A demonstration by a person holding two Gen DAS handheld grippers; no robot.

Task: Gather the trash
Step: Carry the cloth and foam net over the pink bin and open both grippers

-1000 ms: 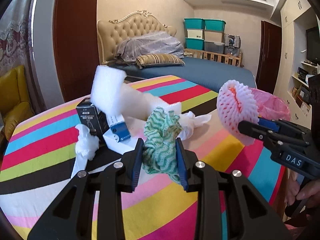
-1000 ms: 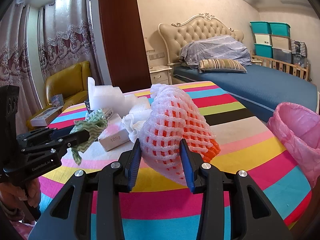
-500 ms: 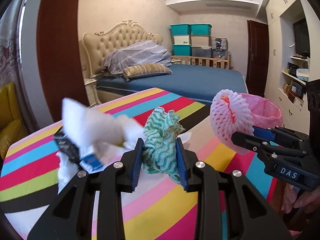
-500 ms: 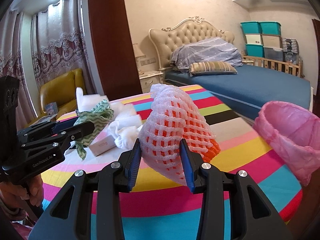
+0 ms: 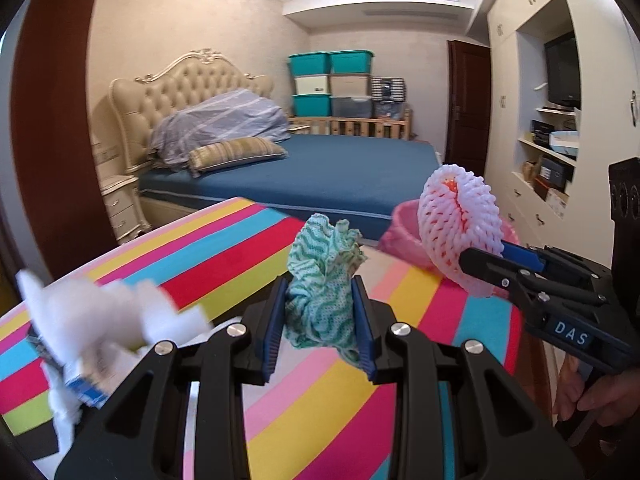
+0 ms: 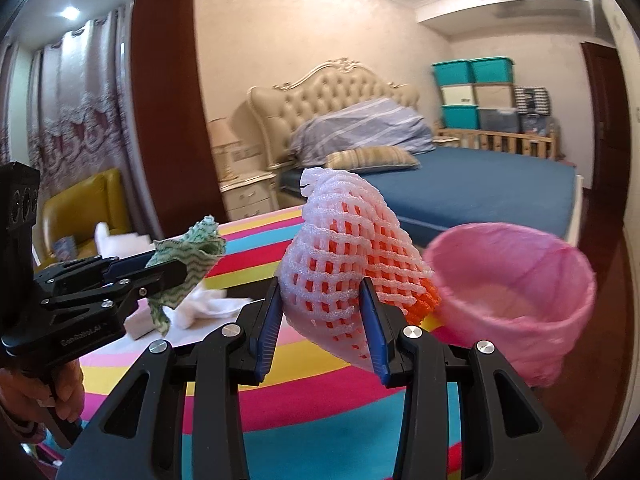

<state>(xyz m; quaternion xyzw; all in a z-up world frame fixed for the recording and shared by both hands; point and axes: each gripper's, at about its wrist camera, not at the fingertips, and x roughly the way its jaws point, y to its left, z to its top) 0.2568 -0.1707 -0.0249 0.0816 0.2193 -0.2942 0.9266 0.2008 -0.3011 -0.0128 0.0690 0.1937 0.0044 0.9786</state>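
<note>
Here, in the left wrist view, the left gripper (image 5: 320,316) has its jaws clamped on a crumpled green-and-white cloth (image 5: 322,280) held above the striped desk (image 5: 224,264); at two o'clock the right gripper (image 5: 476,260) pinches a white foam fruit net (image 5: 460,232) before the pink trash bag (image 5: 400,228), and blurred white scraps (image 5: 100,320) lie at nine o'clock. In the right wrist view, the jaws squeeze the net (image 6: 340,264), the bag (image 6: 512,300) just beside it at three o'clock, the cloth (image 6: 188,256) at ten.
</note>
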